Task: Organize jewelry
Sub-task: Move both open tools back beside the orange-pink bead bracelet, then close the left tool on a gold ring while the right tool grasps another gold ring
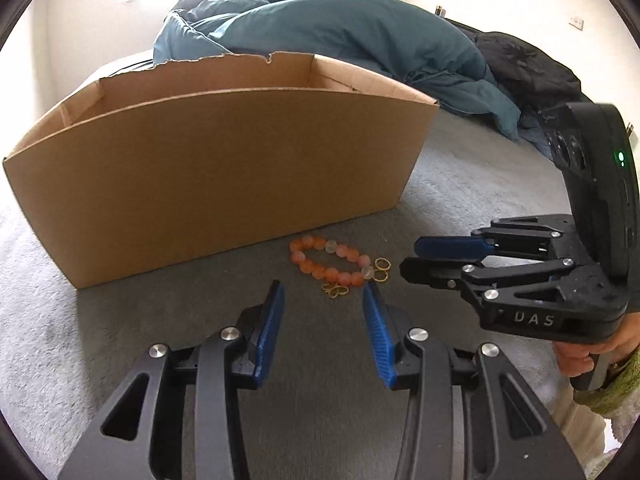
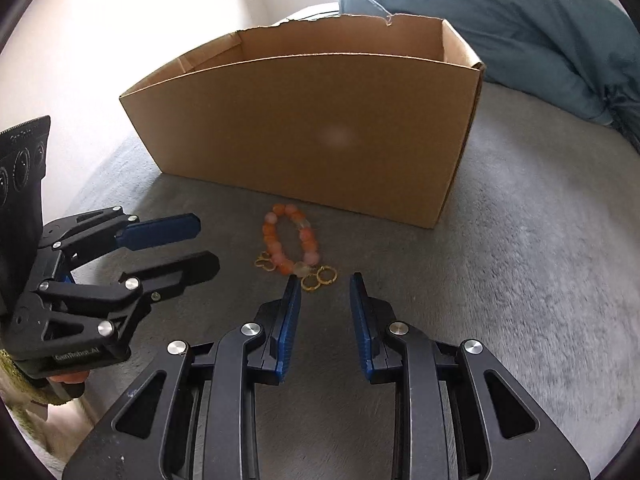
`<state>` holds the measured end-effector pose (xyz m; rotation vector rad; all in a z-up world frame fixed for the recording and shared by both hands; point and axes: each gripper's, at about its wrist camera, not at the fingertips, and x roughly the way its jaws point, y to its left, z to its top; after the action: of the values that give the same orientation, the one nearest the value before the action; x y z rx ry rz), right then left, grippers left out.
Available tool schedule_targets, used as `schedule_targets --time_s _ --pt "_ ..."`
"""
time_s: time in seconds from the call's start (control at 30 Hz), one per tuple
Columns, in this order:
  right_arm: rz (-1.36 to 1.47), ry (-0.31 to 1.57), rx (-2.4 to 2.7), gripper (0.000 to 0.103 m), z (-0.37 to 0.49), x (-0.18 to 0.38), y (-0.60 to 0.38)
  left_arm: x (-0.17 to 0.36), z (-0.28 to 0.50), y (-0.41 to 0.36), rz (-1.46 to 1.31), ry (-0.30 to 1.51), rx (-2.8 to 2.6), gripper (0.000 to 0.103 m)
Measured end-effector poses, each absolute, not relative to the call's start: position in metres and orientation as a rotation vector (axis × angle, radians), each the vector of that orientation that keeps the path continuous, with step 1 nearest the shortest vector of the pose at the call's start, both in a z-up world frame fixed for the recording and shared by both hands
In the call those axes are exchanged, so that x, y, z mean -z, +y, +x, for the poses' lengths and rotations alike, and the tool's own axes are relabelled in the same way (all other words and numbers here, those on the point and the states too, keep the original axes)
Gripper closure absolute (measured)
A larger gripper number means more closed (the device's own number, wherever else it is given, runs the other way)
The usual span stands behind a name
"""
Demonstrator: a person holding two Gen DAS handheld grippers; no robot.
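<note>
An orange and pink bead bracelet [image 1: 329, 261] lies on the grey bed cover in front of a cardboard box [image 1: 224, 176]. It also shows in the right wrist view [image 2: 290, 242]. Small gold rings lie at its near end [image 1: 336, 290] and right end [image 1: 382, 270]; in the right wrist view they sit at its near left [image 2: 265, 261] and near right [image 2: 320, 278]. My left gripper [image 1: 324, 292] is open, just short of the rings. My right gripper [image 2: 325, 280] is open, its tips by the gold rings. Both are empty.
The open-topped box [image 2: 320, 128] stands behind the jewelry. A blue duvet [image 1: 340, 28] is heaped behind and right of it, with a dark garment [image 1: 520, 64] beside. Each gripper shows in the other's view: the right one [image 1: 412, 258] and the left one [image 2: 208, 246].
</note>
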<state>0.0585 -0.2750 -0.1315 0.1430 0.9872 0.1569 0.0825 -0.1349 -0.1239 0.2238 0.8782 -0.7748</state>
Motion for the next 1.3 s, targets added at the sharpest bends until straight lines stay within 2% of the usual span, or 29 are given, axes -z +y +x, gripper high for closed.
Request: schedule_targets --time_s 0.17,0.43,0.6,0.67,1.03,1.23,1.3 --pt "0.112 1.010 -0.179 0.080 0.070 0.144 -0.269 0.140 0.088 -0.138 0.216 0.921 0.767 0.064" --pt "0.117 1.030 -0.190 0.092 0.080 0.159 -0.265 0.146 0.087 -0.134 0.199 0.934 0.761 0.064" --pt "0.148 1.023 -0.192 0.093 0.077 0.159 -0.269 0.147 0.083 -0.131 0.207 0.926 0.755 0.064" --pt "0.175 1.019 -0.192 0.101 0.076 0.159 -0.271 0.147 0.080 -0.131 0.209 0.921 0.753 0.064" --pt "0.320 1.000 -0.140 0.102 0.060 0.161 -0.302 0.138 0.064 -0.146 0.226 0.892 0.830 0.065" --pt "0.358 0.974 -0.113 0.102 0.055 0.158 -0.315 0.137 0.062 -0.170 0.251 0.895 0.907 0.082" --pt "0.398 0.967 -0.108 0.102 0.053 0.160 -0.322 0.139 0.063 -0.180 0.270 0.900 0.924 0.082"
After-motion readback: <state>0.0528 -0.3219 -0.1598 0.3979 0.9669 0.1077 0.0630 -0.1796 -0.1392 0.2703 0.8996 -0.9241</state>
